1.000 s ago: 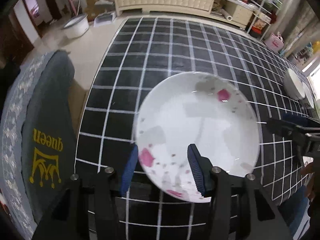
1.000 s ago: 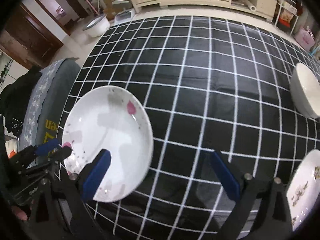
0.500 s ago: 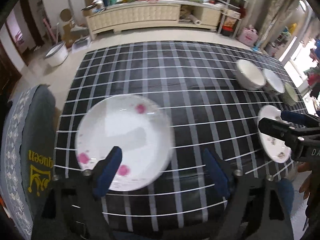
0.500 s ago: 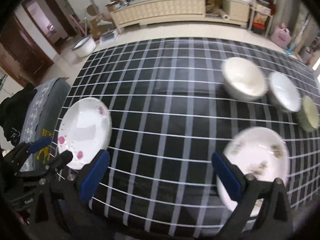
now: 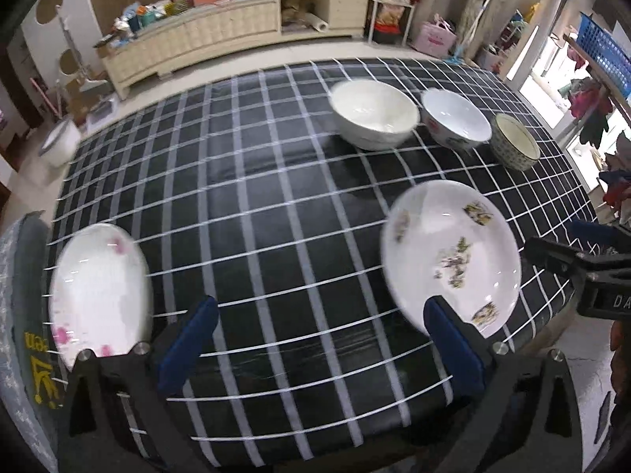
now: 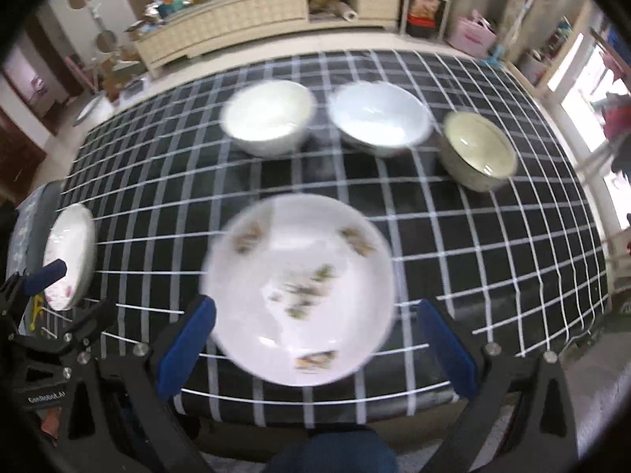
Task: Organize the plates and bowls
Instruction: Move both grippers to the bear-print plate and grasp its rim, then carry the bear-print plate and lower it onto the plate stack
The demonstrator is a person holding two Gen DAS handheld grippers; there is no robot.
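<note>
At the frame's lower edge the left gripper (image 5: 321, 349) stands wide, its jaws just opened, nothing between them. The right gripper (image 6: 315, 349) gapes equally, framing the near rim of the green-sprigged plate (image 6: 297, 287) at centre without touching it. Glazed, rigid and breakable, the plate looks slippery; its raised near rim seems the surest hold. The pink-flowered plate (image 5: 100, 291), a second ago between the left jaws, now lies at lower left. Beyond, three bowls, white bowl (image 5: 374, 114), flower-painted bowl (image 5: 456, 123) and green-patterned bowl (image 5: 514, 146), line the upper right on the checked tablecloth (image 5: 256, 205).
</note>
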